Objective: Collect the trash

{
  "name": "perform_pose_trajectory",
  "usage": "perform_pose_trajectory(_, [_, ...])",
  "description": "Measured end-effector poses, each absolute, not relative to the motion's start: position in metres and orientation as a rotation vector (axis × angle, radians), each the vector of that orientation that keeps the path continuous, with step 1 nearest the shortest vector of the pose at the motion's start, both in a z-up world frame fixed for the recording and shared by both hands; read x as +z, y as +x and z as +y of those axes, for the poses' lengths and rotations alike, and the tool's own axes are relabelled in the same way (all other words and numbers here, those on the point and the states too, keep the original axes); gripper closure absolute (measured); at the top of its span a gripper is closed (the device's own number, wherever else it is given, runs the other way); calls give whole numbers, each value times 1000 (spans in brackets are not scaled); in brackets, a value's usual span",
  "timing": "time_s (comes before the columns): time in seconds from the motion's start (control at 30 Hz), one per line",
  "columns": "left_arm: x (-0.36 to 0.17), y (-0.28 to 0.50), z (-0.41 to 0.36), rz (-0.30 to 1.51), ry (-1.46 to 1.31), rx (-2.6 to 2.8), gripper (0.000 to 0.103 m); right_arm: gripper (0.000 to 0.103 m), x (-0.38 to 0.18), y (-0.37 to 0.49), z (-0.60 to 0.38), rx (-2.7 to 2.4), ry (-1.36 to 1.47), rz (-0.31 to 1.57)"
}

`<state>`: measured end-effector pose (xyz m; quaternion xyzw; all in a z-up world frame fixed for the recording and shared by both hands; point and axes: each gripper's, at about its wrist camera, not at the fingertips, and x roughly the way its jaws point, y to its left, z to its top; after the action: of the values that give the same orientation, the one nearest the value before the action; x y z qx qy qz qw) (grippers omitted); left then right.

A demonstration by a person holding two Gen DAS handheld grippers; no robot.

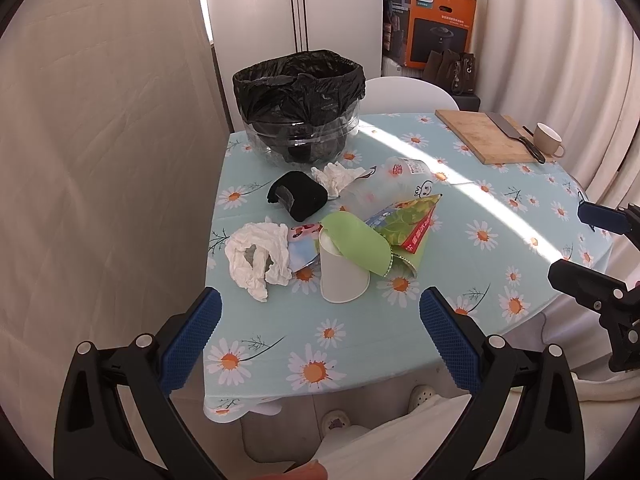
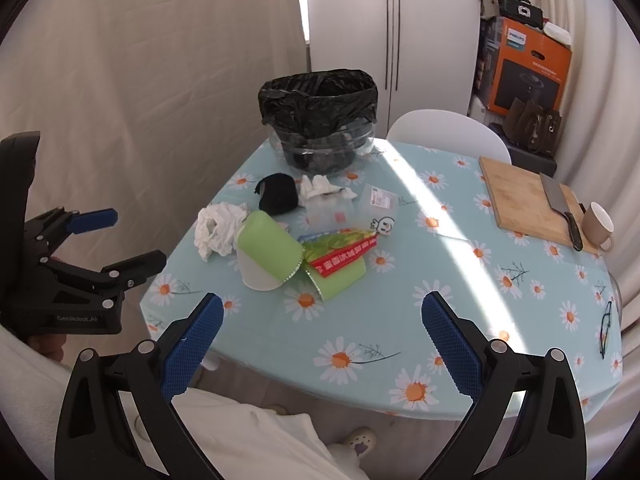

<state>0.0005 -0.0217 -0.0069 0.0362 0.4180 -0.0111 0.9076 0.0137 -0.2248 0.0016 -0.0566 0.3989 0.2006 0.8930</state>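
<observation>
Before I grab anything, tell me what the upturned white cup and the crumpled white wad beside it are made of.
Upturned white cup: likely paper, matte, with a rolled rim. Crumpled white wad: probably tissue paper, soft irregular creases, no shine.

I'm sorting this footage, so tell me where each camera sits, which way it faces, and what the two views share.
Left wrist: sits on the left tool, open, facing across the table toward the bin; the right tool shows at right.
Right wrist: sits on the right tool, open, facing the same table; the left tool shows at left.
Shared: bin, paper cup, crumpled tissue, cutting board.
</observation>
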Motion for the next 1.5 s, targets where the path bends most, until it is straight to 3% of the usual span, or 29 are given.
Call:
perform_pose_trajectory(0.37, [2,1,-35,868,124,-12,6,8,0,19,-240,451,-87,837])
perform_pose_trajectory(1.5, [-15,-17,-88,961,-88,269,6,8,-6,104,-343,694,-167,836])
